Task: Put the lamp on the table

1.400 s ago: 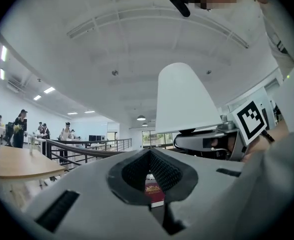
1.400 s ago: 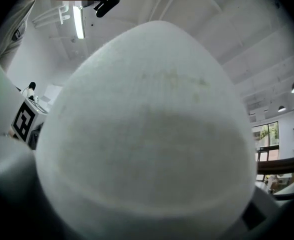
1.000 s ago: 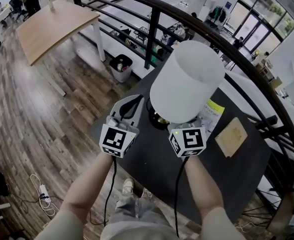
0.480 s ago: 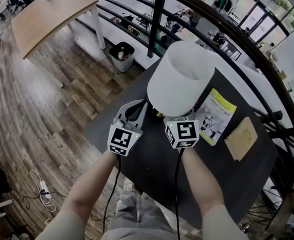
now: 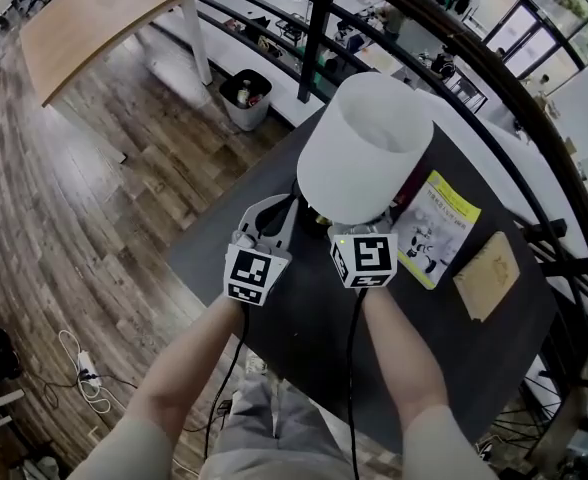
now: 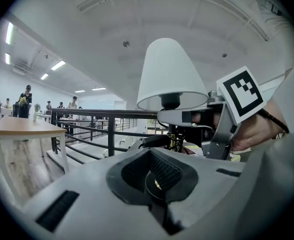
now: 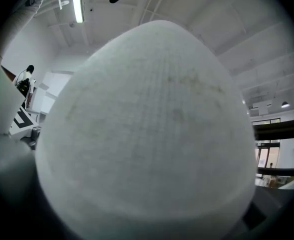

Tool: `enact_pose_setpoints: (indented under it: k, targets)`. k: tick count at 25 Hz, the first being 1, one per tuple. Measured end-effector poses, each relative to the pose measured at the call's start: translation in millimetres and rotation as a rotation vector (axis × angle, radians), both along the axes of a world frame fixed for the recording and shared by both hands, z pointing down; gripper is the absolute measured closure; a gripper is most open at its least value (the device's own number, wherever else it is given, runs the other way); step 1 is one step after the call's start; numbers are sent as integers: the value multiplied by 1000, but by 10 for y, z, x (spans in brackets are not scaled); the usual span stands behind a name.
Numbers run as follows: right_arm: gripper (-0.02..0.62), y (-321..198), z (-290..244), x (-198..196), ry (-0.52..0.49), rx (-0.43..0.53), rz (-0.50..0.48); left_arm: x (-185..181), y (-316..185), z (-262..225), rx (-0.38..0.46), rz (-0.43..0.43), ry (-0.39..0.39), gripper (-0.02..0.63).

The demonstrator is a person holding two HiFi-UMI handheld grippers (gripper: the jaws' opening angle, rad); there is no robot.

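The lamp [image 5: 364,148] has a white shade, a dark stem and a black base, and it stands upright over the left part of the dark table [image 5: 454,368]. Whether its base touches the tabletop is hidden. My right gripper [image 5: 359,236] reaches under the shade, and in the left gripper view its jaws [image 6: 187,118] are shut on the stem just below the shade [image 6: 169,74]. The shade [image 7: 147,124] fills the right gripper view. My left gripper [image 5: 286,206] is beside the base, jaws shut with their tips together, apparently holding nothing.
A yellow booklet [image 5: 432,230] and a brown card [image 5: 486,276] lie on the table right of the lamp. A black railing [image 5: 474,78] curves behind the table. Below on the wood floor are a waste bin [image 5: 245,100], a wooden table [image 5: 94,18] and cables [image 5: 84,383].
Lamp and both grippers have kept together. The lamp has shifted slightly left, away from the yellow booklet, which now shows more fully. Both grips look the same.
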State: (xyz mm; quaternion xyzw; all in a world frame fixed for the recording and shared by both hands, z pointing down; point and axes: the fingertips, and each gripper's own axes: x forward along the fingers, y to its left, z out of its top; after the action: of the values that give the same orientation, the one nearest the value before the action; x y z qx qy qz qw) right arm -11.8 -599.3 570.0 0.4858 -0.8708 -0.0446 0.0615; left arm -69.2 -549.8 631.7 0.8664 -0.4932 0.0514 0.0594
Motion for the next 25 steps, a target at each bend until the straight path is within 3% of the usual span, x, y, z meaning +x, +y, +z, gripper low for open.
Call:
enact_pose_setpoints:
  k: [18, 25]
  targets:
    - [479, 154, 109, 95, -46, -59, 12, 103, 64, -70, -24, -16, 14, 603]
    - [405, 292, 210, 191, 48, -134, 41, 42, 138, -332, 2, -70, 4, 603]
